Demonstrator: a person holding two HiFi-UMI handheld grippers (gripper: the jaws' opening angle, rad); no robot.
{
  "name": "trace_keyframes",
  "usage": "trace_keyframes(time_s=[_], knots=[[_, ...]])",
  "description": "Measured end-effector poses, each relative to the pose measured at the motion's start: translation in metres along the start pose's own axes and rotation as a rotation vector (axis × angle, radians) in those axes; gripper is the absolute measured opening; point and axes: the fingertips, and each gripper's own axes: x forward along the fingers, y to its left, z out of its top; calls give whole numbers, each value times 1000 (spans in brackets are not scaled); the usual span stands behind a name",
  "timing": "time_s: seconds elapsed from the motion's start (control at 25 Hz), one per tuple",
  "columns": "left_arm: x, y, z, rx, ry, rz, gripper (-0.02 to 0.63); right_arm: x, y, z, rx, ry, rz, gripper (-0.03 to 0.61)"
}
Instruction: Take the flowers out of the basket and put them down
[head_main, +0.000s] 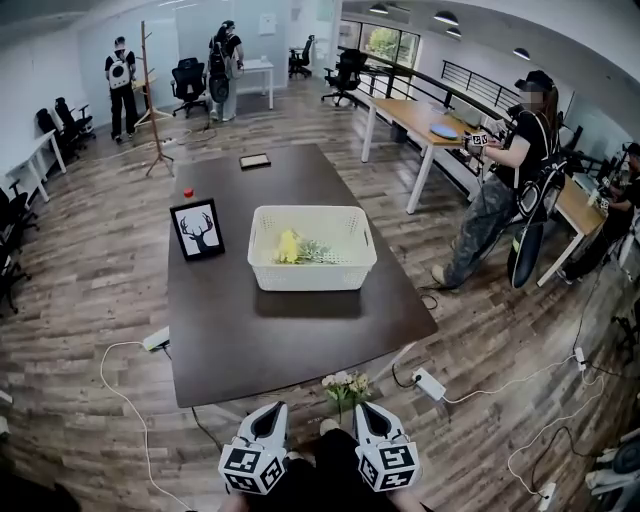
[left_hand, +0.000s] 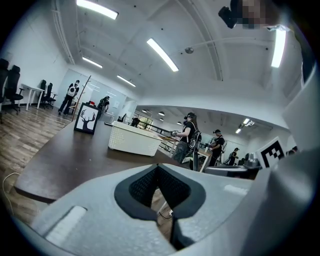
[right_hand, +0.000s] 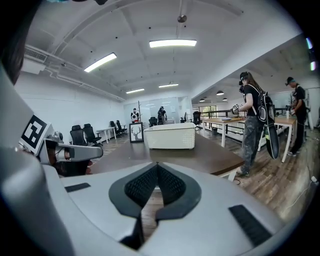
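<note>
The left gripper (head_main: 271, 409) and right gripper (head_main: 367, 408) are held clenched, nothing between the jaws. The flowers (head_main: 297, 248) are seen well ahead, inside the basket (head_main: 310, 276) on the table (head_main: 285, 345). A second bunch (head_main: 344, 384) is seen just beyond the grippers.

Seen from a head-mounted camera looking forward and steeply down, the dark desk (head_main: 300, 340) fills mid-frame, with the left claw (head_main: 272, 415) and right claw (head_main: 368, 415) close at the bottom edge. A wide-angle camera rides each claw, set low and just behind its jaws, facing nearly level across the desk from its near end. All three views share the desk, the white basket (head_main: 312, 275) and the deer picture (head_main: 197, 230) beyond.
</note>
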Motion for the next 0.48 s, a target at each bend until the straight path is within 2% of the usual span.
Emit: trace_keyframes(time_s=[0.12,0.24,0.48], knots=[[7,9,3,-1,-4,46,8,15,-11,4,20,0,11,6],[19,15,7,-26,-15,86,8,32,-23,17,-8,-5,30,6],[44,18,28,-46,-40,118,8,67,-50,38,2,9,67,6]])
